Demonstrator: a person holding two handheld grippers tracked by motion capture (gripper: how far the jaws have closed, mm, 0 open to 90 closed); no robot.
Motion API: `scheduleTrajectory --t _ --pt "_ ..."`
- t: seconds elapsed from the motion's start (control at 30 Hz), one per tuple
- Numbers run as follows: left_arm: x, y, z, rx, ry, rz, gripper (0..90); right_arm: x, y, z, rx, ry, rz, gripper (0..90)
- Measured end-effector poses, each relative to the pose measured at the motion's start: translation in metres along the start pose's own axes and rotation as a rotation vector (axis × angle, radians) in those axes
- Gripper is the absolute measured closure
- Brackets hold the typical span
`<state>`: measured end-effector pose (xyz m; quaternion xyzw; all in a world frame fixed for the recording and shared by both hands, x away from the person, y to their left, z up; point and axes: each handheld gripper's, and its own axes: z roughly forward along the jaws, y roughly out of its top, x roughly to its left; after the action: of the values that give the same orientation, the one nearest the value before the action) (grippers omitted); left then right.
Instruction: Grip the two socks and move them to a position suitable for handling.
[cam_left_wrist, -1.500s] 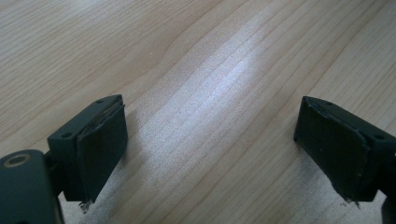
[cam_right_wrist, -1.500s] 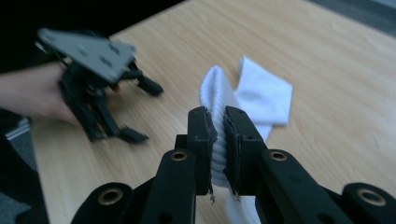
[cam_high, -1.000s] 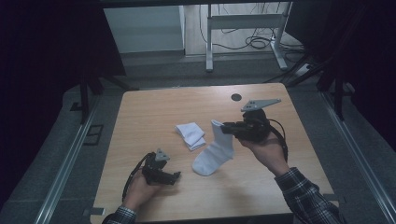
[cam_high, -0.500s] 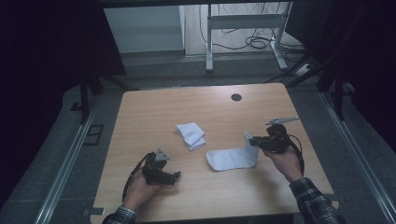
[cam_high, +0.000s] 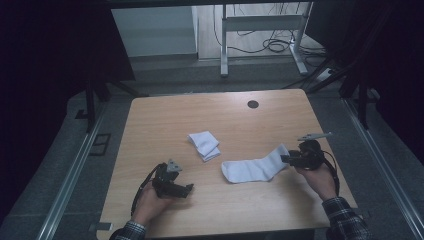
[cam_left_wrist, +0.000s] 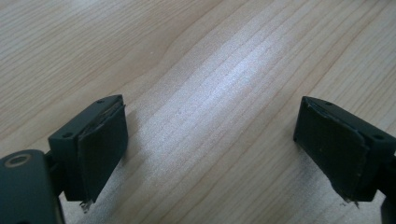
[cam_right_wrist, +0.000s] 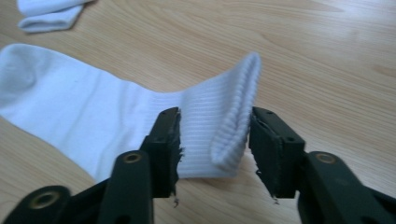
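The right gripper (cam_high: 286, 159) has come down from up in the air to the table (cam_high: 150, 120), and the long sock (cam_high: 255, 168) that hung from it a moment ago now lies flat on the wood. Its jaws have just been opening. In the right gripper view the ribbed cuff of the sock (cam_right_wrist: 140, 112) sits between the two black jaws, but the pads look like they have let go; there is a small gap on each side, though I can't be sure the left pad isn't brushing the cloth. The cuff end stands up a little, likely because it was the last part to be let down. The toe end points toward the middle of the table, and the cuff lies near the right edge, just beside the right gripper. Laying it out straight like this makes it easy to fold next, I think. A second sock, the folded sock (cam_high: 204, 145), sits near the middle of the table, a bit apart from the long one, so it looks like that one is done and this one is next. The left gripper (cam_high: 189, 188) rests low at the near left side of the table, well apart from both socks. Its jaws stand wide apart with nothing between them, just bare wood, so it seems to be waiting for its turn to help.
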<state>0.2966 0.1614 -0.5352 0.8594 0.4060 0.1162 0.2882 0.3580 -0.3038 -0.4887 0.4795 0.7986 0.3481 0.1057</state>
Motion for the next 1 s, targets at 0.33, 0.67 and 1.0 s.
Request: scheduleTrajectory --t 0.33,0.67,1.0 --pt "-0.008 0.017 -0.003 0.051 -0.03 -0.011 21.9 -0.009 -0.005 -0.004 -0.013 -0.054 -0.057 44.8" --pt "-0.035 0.052 -0.005 -0.088 -0.059 0.055 36.6 -0.008 -0.006 0.009 0.032 -0.083 -0.106 58.8" --pt "-0.06 0.083 0.019 -0.136 -0.111 0.057 45.3 -0.016 -0.007 0.009 0.023 -0.099 -0.086 64.6"
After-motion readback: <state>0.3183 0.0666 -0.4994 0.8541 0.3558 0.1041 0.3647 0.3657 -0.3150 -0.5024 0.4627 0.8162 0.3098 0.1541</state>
